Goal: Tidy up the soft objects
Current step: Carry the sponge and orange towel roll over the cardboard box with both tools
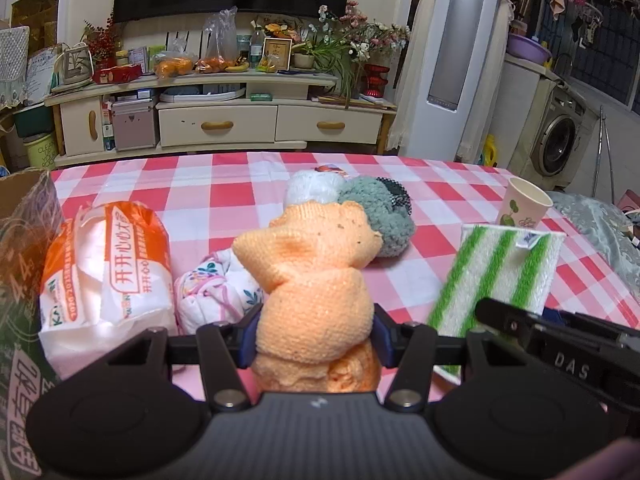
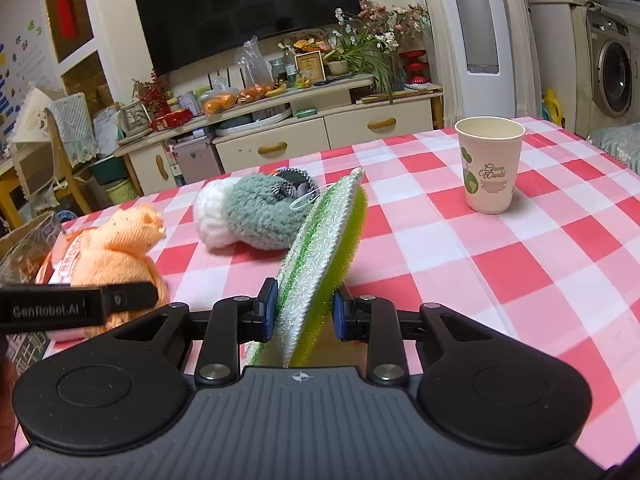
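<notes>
My left gripper (image 1: 316,332) is shut on an orange knitted cloth (image 1: 316,280), which stands bunched up between the blue pads above the table. My right gripper (image 2: 306,316) is shut on a green-and-white striped sponge pad (image 2: 324,248), held on edge and tilted to the right. The same pad (image 1: 500,276) shows flat-faced at the right of the left wrist view, with a finger of the right gripper (image 1: 560,344) below it. The orange cloth (image 2: 120,248) sits at the left of the right wrist view, behind a black finger of the left gripper (image 2: 80,308).
On the red-and-white checked tablecloth (image 2: 480,280) lie a teal and white fluffy item (image 1: 380,216), a floral cloth bundle (image 1: 216,292) and an orange-printed tissue pack (image 1: 108,272). A cardboard box (image 1: 20,260) stands at the far left. A paper cup (image 2: 490,164) is at the right.
</notes>
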Demonstrator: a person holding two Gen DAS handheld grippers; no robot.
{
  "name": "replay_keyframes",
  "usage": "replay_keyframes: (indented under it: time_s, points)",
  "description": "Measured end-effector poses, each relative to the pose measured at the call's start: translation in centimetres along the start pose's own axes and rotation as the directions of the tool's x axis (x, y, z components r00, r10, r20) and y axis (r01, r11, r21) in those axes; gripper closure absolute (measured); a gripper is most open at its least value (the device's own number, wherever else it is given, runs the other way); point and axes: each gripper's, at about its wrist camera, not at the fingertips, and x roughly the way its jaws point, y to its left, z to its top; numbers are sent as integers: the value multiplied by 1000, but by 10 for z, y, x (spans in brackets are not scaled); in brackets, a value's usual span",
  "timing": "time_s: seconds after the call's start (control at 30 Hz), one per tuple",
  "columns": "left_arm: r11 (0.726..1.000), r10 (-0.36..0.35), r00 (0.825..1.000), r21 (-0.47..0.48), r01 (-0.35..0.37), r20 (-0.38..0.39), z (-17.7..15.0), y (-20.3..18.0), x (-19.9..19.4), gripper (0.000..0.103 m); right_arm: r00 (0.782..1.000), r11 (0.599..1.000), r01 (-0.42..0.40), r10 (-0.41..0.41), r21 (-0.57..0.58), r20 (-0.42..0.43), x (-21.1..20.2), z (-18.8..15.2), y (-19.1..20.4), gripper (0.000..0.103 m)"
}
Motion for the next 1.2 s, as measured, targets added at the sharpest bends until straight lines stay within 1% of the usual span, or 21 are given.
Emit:
replay_keyframes:
  time_s: [0.13,0.33,0.5,0.67,0.93,1.2]
  points:
    - [1000,-16,1000,4,16,11,-1,3,-9,49,1000,1000,17,-17,-20,2,-3,-1,2,70]
    - [999,-38,999,21,37,36,-4,7,-26,49,1000,999,21,-21,-36,-1,-7,-1,1,71]
    - [998,-53,996,20,52,71,-1,12,-42,49,1000,999,21,-21,-40,-2,-14,-5,2,74]
    - [999,-46,993,15,45,111,3,22,-58,49,1000,999,16,-16,-51,1,-17,-6,5,77]
    - [999,-35,985,-13,38,168,9,40,-80,49,1000,996,0,3,-93,27,-14,-1,18,78]
    - [998,-3,975,-54,16,224,18,67,-101,49,996,992,-57,65,-113,61,-9,15,41,79]
